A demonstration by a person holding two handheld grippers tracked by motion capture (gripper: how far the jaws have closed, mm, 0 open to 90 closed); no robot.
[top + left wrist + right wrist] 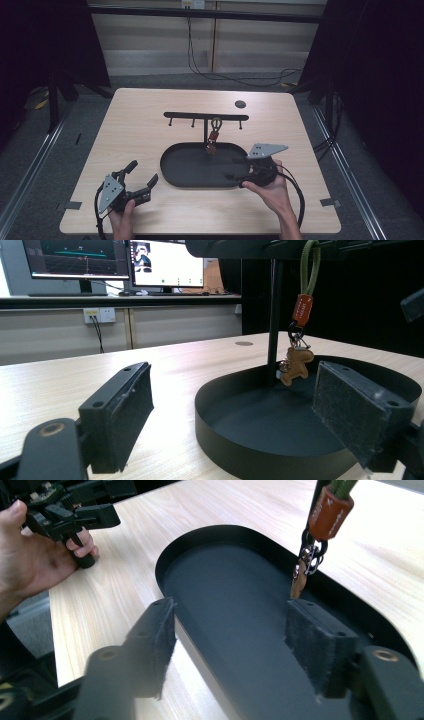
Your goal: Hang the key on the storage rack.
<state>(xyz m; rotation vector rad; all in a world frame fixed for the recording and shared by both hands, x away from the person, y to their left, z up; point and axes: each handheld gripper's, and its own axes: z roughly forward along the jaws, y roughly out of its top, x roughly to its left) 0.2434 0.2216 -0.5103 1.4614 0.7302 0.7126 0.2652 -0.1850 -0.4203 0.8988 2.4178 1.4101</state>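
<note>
Left gripper (232, 415): two black jaws with worn rubber pads, set wide apart, nothing between them. Left jaw stands over bare light wood-grain tabletop (75, 375); right jaw overlaps the near-right rim of a black oval metal tray (235, 450).

Tray sits on the tabletop just ahead of the jaws. A black upright post (274, 315) rises from the tray's far side to a dark crossbar (240, 247) at top of view.

From the crossbar hangs an olive-green cord loop (311, 265) with an orange tag (302, 309), metal rings, and a small brown bear-shaped charm (296, 365), just right of the post, above the tray floor.

Beyond the tray: a small dark disc (244, 343) on the tabletop; two lit monitors (115, 260) on a far desk; a white wall socket (99, 315).
</note>
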